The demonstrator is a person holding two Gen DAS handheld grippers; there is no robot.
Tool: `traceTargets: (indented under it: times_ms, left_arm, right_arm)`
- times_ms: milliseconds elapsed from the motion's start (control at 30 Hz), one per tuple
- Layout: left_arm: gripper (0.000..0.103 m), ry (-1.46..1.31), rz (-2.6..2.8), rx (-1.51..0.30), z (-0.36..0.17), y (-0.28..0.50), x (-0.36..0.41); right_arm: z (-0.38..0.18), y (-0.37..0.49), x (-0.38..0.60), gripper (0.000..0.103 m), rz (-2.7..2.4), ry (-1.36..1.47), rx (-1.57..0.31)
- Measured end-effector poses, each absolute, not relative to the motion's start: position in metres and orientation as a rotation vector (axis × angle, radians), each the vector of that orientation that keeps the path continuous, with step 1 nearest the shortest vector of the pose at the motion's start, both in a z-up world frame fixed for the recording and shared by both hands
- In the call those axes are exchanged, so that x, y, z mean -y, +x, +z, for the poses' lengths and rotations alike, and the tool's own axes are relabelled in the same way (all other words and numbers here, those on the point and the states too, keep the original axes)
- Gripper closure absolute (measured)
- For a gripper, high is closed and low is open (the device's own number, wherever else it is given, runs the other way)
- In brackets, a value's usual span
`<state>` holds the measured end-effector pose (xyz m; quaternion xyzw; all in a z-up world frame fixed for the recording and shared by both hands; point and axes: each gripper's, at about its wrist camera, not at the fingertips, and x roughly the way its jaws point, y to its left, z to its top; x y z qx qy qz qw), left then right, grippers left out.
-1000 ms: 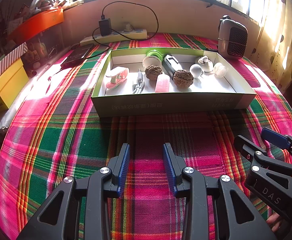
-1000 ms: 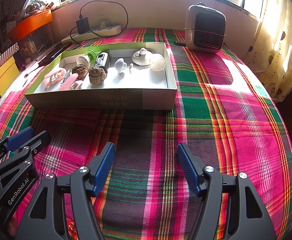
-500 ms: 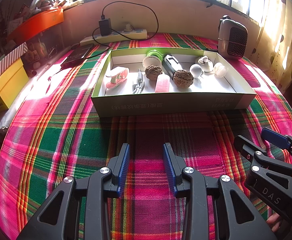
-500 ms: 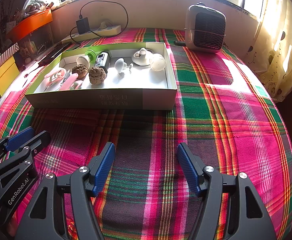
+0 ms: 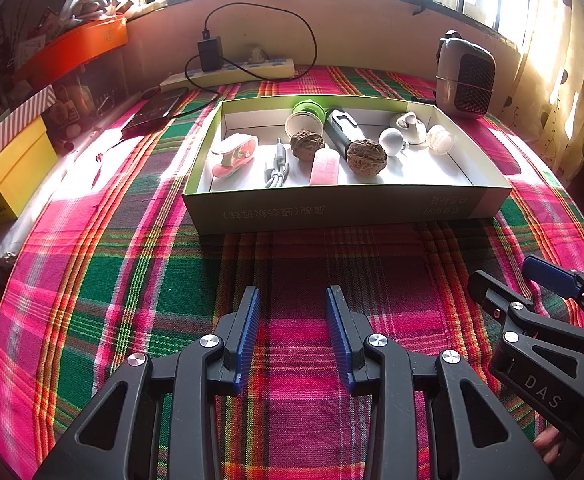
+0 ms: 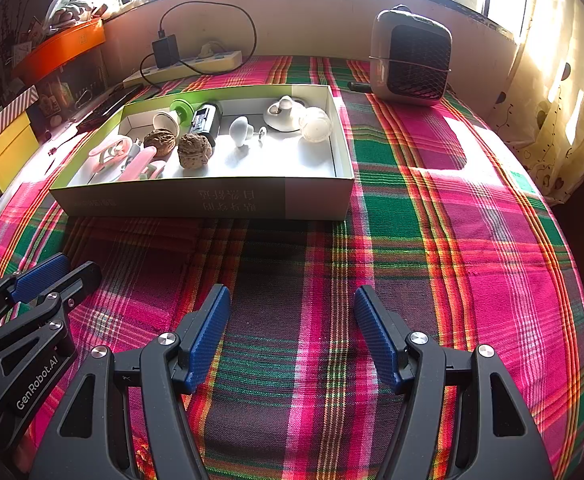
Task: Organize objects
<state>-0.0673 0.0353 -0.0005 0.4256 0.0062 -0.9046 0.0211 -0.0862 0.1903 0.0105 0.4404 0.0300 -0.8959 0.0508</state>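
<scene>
A shallow green-rimmed cardboard box [image 5: 344, 208] [image 6: 211, 200] lies on the plaid tablecloth [image 5: 131, 280]. It holds two walnuts [image 5: 366, 157] [image 6: 194, 151], a pink strip [image 5: 324, 166], a grey cable [image 5: 276, 168], a pink-white tool [image 5: 233, 154], a green-white cup [image 5: 306, 117], a black device [image 5: 342, 128], a white knob [image 5: 392, 141] [image 6: 240, 130], a white dish piece [image 6: 283, 114] and a clear ball [image 6: 315, 125]. My left gripper [image 5: 292, 300] is open and empty, short of the box. My right gripper [image 6: 292, 300] is open wider, empty, beside it.
A small heater [image 6: 412, 60] stands at the back right. A power strip with charger and cable [image 5: 227, 70] lies along the back wall. A yellow box [image 5: 11, 176] and an orange tray [image 5: 71, 46] are at the left. A dark tablet [image 5: 155, 110] lies left of the box.
</scene>
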Motion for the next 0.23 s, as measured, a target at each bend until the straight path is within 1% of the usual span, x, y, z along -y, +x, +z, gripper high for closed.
traceTargets:
  times_ms: [233]
  left_arm:
    - [0.071,1.32,-2.804,-0.019,-0.0005,-0.0672,-0.0353]
  right_arm:
    - [0.0105,-0.0862,-0.1903,0.038,-2.727,1.341,-0.091]
